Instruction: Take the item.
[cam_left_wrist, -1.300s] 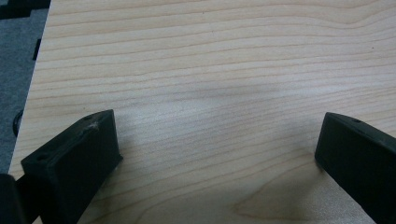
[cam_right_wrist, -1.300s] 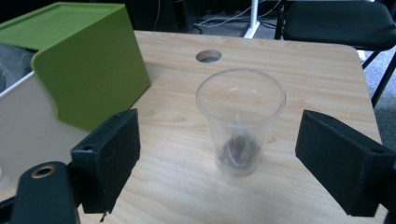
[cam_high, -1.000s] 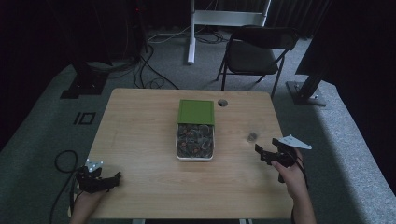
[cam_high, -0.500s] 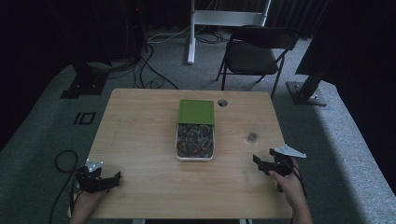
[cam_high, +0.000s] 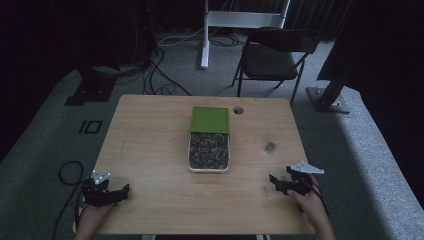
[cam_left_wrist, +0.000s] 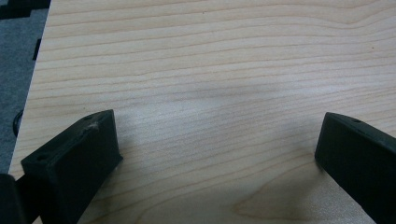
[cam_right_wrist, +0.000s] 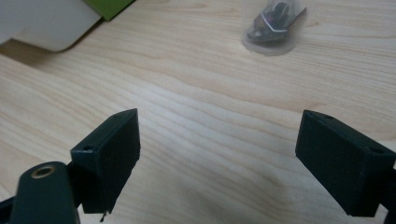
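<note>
A white box (cam_high: 208, 151) full of small dark items sits mid-table, its green lid (cam_high: 210, 120) slid toward the far side. A small clear bag of dark parts (cam_high: 270, 146) (cam_right_wrist: 273, 23) lies to the right of the box. My left gripper (cam_high: 120, 192) (cam_left_wrist: 217, 144) rests low at the table's near left corner, jaws wide open over bare wood. My right gripper (cam_high: 276, 182) (cam_right_wrist: 219, 149) is near the front right edge, open and empty, with the bag ahead of it and the box corner (cam_right_wrist: 46, 23) off to its left.
The wooden table (cam_high: 150, 140) has a round cable hole (cam_high: 238, 110) at its far edge. A folding chair (cam_high: 272, 52) and a white stand (cam_high: 235, 20) are beyond the table. Cables lie on the grey carpet to the left.
My right gripper has drawn back toward the near edge of the table, away from the small bag. The left gripper has stayed put.
</note>
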